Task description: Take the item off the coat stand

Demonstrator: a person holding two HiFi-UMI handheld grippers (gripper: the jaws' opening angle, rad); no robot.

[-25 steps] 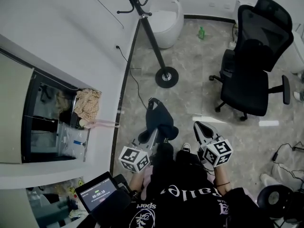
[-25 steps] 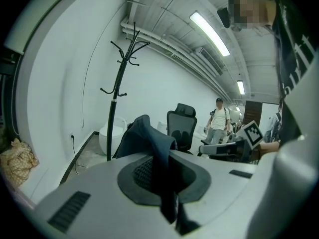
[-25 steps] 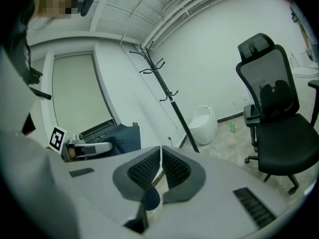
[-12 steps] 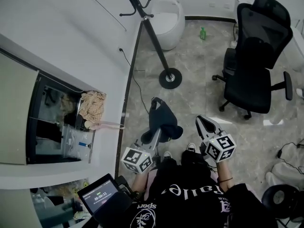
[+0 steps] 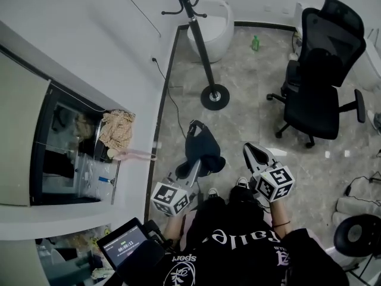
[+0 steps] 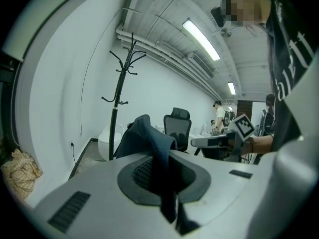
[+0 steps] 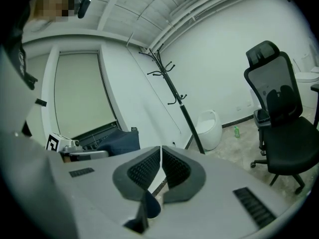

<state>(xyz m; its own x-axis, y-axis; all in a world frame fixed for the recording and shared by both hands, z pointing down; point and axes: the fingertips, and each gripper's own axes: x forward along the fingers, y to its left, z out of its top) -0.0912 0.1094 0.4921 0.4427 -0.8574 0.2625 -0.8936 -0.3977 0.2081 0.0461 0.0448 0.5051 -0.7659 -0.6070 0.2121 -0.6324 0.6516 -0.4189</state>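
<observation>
A dark blue cloth item (image 5: 202, 149), shaped like a cap, hangs from my left gripper (image 5: 194, 168), which is shut on it. In the left gripper view the cloth (image 6: 148, 139) is pinched between the pads and rises over the left gripper (image 6: 162, 176). The black coat stand (image 5: 200, 40) rises from its round base at the back left, well apart from the item, and its hooks are bare. My right gripper (image 5: 250, 152) is level beside the left one, and in its own view the right gripper (image 7: 160, 167) is shut with nothing between the pads.
A black office chair (image 5: 321, 70) stands at the right. A white round bin (image 5: 211, 22) and a green bottle (image 5: 253, 42) sit by the back wall. A cable runs along the left wall; a shelf there holds a crumpled cloth (image 5: 117, 130). A tablet (image 5: 123, 243) is near my body.
Both grippers have shifted a little across the floor together, the dark item still clamped in the left one. The whole view has drifted slightly.
</observation>
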